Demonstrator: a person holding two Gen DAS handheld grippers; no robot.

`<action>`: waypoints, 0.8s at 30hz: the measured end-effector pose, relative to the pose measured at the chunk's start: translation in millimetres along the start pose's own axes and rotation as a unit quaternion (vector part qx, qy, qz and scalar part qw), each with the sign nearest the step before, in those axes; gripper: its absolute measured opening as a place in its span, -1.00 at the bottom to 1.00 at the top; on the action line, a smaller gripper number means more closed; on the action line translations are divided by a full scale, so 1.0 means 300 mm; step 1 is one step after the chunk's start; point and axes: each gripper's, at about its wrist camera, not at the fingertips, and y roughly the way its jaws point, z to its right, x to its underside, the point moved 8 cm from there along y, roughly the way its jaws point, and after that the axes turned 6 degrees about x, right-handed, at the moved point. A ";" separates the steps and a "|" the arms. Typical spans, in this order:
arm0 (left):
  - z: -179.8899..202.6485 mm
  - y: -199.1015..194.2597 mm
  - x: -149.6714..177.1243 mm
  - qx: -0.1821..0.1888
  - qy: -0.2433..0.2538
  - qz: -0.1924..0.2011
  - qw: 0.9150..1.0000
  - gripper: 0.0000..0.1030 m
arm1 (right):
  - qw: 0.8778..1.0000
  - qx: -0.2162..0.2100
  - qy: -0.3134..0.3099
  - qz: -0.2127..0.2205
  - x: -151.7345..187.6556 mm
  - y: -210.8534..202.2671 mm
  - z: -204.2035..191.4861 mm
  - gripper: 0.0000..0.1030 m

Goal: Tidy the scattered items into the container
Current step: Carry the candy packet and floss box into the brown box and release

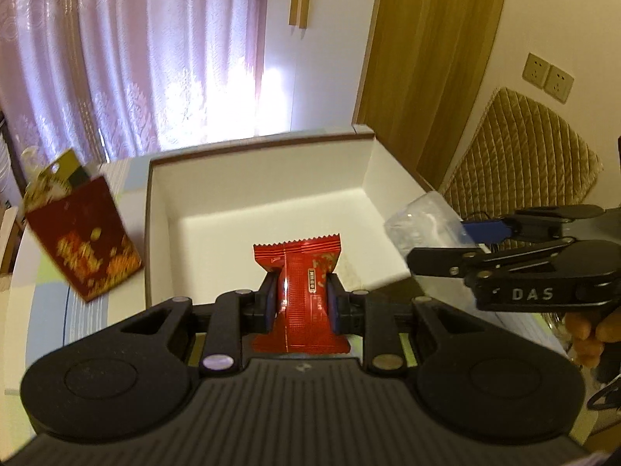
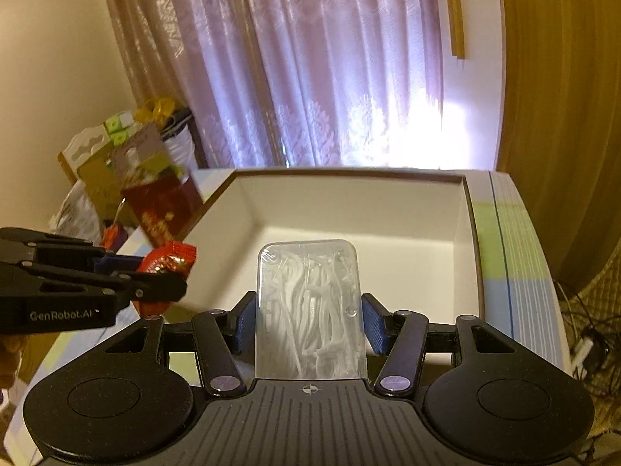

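Observation:
A white open box [image 1: 268, 194] [image 2: 349, 209] stands on the table ahead of both grippers. My left gripper [image 1: 302, 303] is shut on a red snack packet [image 1: 300, 272], held above the box's near edge. In the right wrist view that packet [image 2: 167, 264] shows at the left, in the left gripper [image 2: 170, 272]. My right gripper [image 2: 309, 326] is shut on a clear plastic case of white floss picks [image 2: 310, 303], over the box's near wall. From the left wrist view the case [image 1: 423, 221] hangs at the box's right side in the right gripper [image 1: 434, 244].
A red and gold carton [image 1: 83, 240] [image 2: 163, 202] stands on the table left of the box. A quilted chair back [image 1: 524, 155] is at the right, cables [image 2: 582, 334] lie beyond the table's right edge, and stacked boxes [image 2: 112, 163] sit far left. Curtains hang behind.

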 end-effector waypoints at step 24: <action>-0.298 0.644 -0.115 -0.005 -0.125 -0.124 0.984 -0.58 | 0.981 0.065 0.116 -0.145 -0.124 0.613 0.208 0.14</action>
